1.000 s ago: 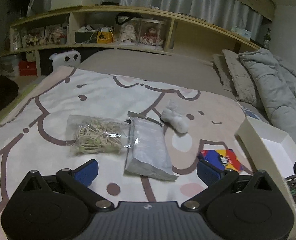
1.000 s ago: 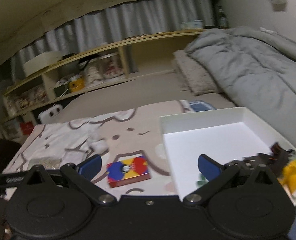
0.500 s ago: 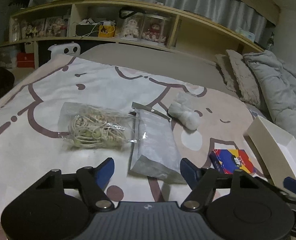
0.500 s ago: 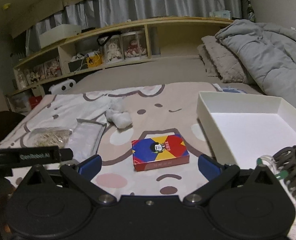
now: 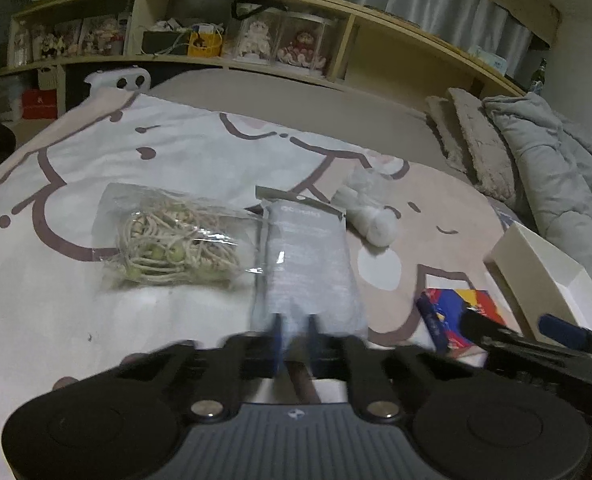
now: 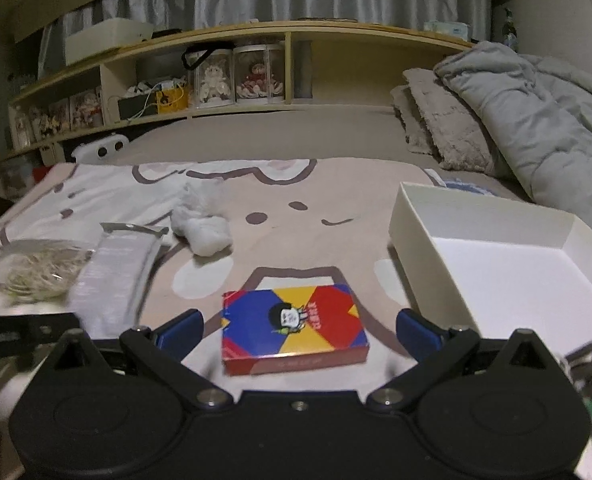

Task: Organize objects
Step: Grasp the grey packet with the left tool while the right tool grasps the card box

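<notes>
Left claw narrower; two pouches.

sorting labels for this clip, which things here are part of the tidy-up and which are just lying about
Part of the job: grey pouch, bag of cord, white bundle, card box, white tray.

Lying about: shelf dolls, pillow, grey duvet.

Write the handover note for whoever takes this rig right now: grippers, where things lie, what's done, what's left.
Left gripper: closing on the near edge of the grey pouch; grip blurred, unconfirmed.
Right gripper: open, empty, straddling the card box.
On the blanket: bag of beaded cord, white bundle.
White tray: dark item at its near corner, otherwise bare.
Left: pouch, card box, bag, bundle, presumably into the tray.
</notes>
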Demonstrator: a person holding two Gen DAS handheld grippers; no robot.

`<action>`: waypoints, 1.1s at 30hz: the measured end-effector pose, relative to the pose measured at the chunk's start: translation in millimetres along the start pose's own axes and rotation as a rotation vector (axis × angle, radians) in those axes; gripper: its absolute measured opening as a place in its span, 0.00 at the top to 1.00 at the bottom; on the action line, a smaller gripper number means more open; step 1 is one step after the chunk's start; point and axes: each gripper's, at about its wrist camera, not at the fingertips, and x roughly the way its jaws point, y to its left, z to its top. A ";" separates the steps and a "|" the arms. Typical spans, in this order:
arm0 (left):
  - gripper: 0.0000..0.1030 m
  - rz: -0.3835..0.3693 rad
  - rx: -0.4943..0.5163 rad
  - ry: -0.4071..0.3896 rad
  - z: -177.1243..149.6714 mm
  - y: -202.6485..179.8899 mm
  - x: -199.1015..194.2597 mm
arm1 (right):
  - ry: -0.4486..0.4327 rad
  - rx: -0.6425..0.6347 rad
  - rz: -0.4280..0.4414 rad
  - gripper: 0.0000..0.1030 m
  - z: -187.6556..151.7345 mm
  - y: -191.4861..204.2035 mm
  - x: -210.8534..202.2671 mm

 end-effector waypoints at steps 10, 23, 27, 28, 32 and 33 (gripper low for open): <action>1.00 0.054 0.040 0.087 -4.3 -5.1 -7.6 | -0.017 -0.126 0.011 0.00 1.0 10.1 14.5; 0.08 0.062 0.089 0.028 4.2 -27.6 15.3 | 0.029 -0.213 -0.020 0.00 -3.6 13.6 23.9; 0.09 0.095 0.076 0.029 5.5 -22.8 27.6 | 0.030 -0.241 -0.032 0.00 -7.9 16.1 25.5; 0.09 0.102 0.084 0.025 5.5 -22.2 29.6 | 0.031 -0.242 -0.032 0.00 -8.2 16.0 25.1; 0.27 0.097 0.148 0.031 2.4 -23.5 33.3 | 0.049 -0.257 -0.033 0.00 -8.9 17.4 28.8; 0.28 0.097 0.166 0.034 1.6 -24.4 33.7 | 0.053 -0.261 -0.033 0.00 -9.5 17.9 29.6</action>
